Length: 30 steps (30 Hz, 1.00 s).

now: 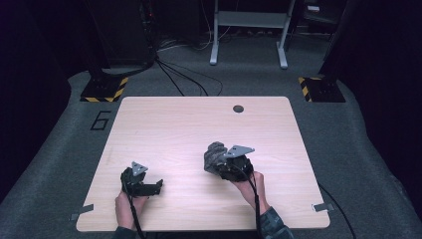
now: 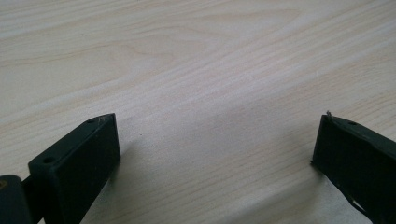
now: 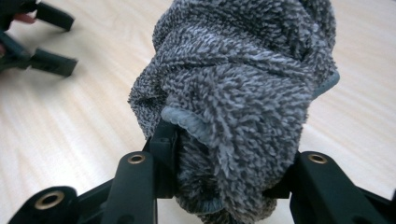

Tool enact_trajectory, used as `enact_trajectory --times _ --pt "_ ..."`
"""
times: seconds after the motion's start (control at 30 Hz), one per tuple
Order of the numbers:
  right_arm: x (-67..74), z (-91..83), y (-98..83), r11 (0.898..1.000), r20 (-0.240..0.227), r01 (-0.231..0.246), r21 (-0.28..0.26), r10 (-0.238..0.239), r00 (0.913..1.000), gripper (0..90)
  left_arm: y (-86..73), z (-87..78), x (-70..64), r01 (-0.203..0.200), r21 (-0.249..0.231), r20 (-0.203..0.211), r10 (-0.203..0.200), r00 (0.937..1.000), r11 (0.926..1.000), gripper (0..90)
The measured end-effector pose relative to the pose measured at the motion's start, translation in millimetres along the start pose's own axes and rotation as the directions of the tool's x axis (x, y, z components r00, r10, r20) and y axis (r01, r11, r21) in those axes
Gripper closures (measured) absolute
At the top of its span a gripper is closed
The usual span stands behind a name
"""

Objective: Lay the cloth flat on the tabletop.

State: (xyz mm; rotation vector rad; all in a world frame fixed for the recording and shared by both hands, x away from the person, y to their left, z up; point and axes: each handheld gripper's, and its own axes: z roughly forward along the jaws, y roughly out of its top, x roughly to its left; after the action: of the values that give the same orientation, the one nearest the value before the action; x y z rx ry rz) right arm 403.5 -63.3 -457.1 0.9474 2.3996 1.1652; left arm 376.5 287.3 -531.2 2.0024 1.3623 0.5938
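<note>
Two black grippers work over a pale wooden table with fine straight grain and rounded corners, and one of them carries a bundled grey cloth. That cloth is a thick, fuzzy towel-like fabric with short looped pile and a smooth stitched hem, crumpled into a rounded lump. The right gripper pinches it: its two jaws press into the lower part of the bundle from either side, and the cloth bulges up and out above them. In the high view the same cloth sits at the front of the right gripper, right of the table's middle and lifted off or just above the wood; whether it touches the surface I cannot tell. The right gripper view alone brings out the pile and hem, and it shows the other gripper off to the upper left of the cloth. The left gripper is well apart from the cloth, toward the table's near left corner, with its blocky, matt jaws spread wide over bare wood and nothing between them; in the high view it rests low by the person's hand. Only the high view gives the room: grey carpet around the table, a dark round hole near the table's far edge, black cables, yellow-and-black striped bases and a grey metal frame beyond.
</note>
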Motion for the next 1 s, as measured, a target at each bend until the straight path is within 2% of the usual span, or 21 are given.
enact_trajectory --times 0.07,0.37,0.5,0.6,0.63,0.67,0.73,0.93,1.0 --pt "5.6 0.9 -3.9 1.000 -0.010 0.014 0.012 -0.014 0.9999 56.4 0.0 -0.1 0.0 0.000 0.000 -0.001 0.000 1.0000 1.0000 0.5" --pt "27.5 5.7 -20.9 0.998 -0.055 0.016 0.057 -0.013 0.9984 55.2 0.0 -0.1 0.0 0.000 0.000 -0.001 0.000 1.0000 1.0000 0.5" --pt "35.3 10.0 -25.4 0.996 -0.061 0.040 0.083 -0.035 0.9975 53.0 0.0 0.0 0.0 0.000 0.000 -0.001 0.000 1.0000 1.0000 0.5" --pt "35.6 14.6 -27.6 0.992 -0.061 0.043 0.118 -0.036 0.9975 42.2 0.0 -0.1 -0.1 0.000 0.000 -0.002 0.000 1.0000 1.0000 0.5" --pt "34.9 15.7 -28.0 0.991 -0.062 0.042 0.130 -0.034 0.9975 36.1 0.0 -0.2 -0.2 0.000 0.000 -0.002 0.000 1.0000 1.0000 0.5" --pt "35.1 15.9 -28.6 0.991 -0.061 0.028 0.132 -0.020 0.9979 32.0 0.0 -0.2 -0.2 0.000 0.000 -0.002 0.000 1.0000 1.0000 0.5" --pt "34.6 13.2 -29.6 0.992 -0.059 0.030 0.123 -0.023 0.9980 26.5 0.0 -0.2 -0.2 -0.001 0.000 -0.002 0.001 1.0000 1.0000 0.5" --pt "30.2 -4.5 -31.6 0.997 -0.044 0.007 0.075 -0.004 0.9990 27.4 -0.7 -0.6 -0.8 -0.003 -0.003 0.003 0.003 1.0000 1.0000 0.5" --pt "27.0 -11.1 -32.6 0.998 -0.035 -0.002 0.056 0.004 0.9994 29.4 -1.4 -1.5 -2.3 -0.016 -0.008 0.009 0.016 0.9998 0.9998 0.6"
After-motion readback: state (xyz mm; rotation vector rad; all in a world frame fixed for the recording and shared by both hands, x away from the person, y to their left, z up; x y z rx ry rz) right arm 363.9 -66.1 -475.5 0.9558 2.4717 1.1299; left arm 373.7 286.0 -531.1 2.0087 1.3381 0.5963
